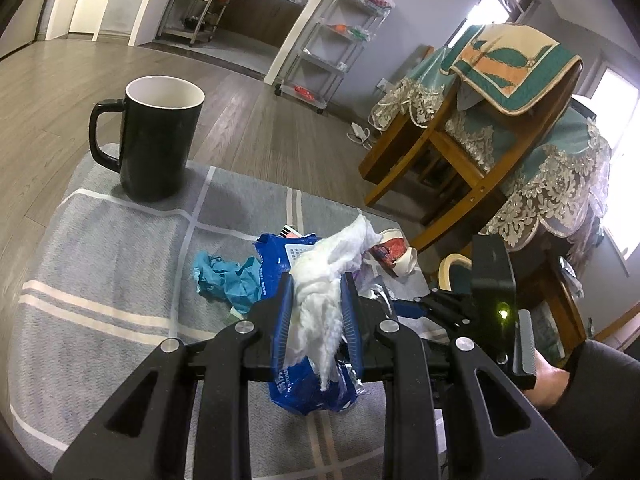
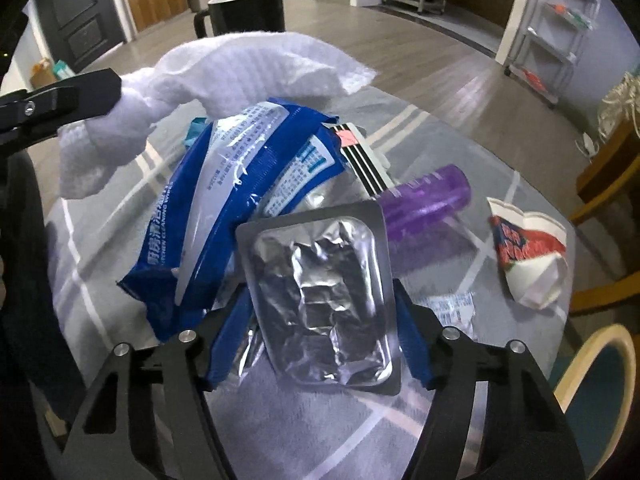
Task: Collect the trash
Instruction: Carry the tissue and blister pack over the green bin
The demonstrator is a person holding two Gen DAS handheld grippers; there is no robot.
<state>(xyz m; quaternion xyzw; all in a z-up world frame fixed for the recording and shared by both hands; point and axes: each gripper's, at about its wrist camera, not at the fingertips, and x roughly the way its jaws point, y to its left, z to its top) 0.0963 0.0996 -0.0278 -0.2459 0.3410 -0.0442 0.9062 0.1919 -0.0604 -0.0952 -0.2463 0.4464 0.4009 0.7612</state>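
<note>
My left gripper point(image 1: 318, 280) is shut on a crumpled white tissue point(image 1: 324, 280), held above a blue wipes packet point(image 1: 308, 392). The tissue also shows in the right wrist view point(image 2: 240, 68), with the left gripper's finger point(image 2: 60, 100) at the left. My right gripper point(image 2: 320, 292) is shut on a silver foil blister tray point(image 2: 320, 296), in front of the blue wipes packet point(image 2: 240, 168). A purple tube point(image 2: 424, 196), a crushed paper cup point(image 2: 528, 256) and crumpled teal paper point(image 1: 224, 276) lie on the grey striped cloth point(image 1: 100, 280).
A black mug point(image 1: 156, 136) stands at the far left corner of the table. Wooden chairs with teal covers point(image 1: 500, 120) stand to the right. A teal stool point(image 2: 600, 380) is near the table's right edge. A label scrap point(image 2: 452, 308) lies on the cloth.
</note>
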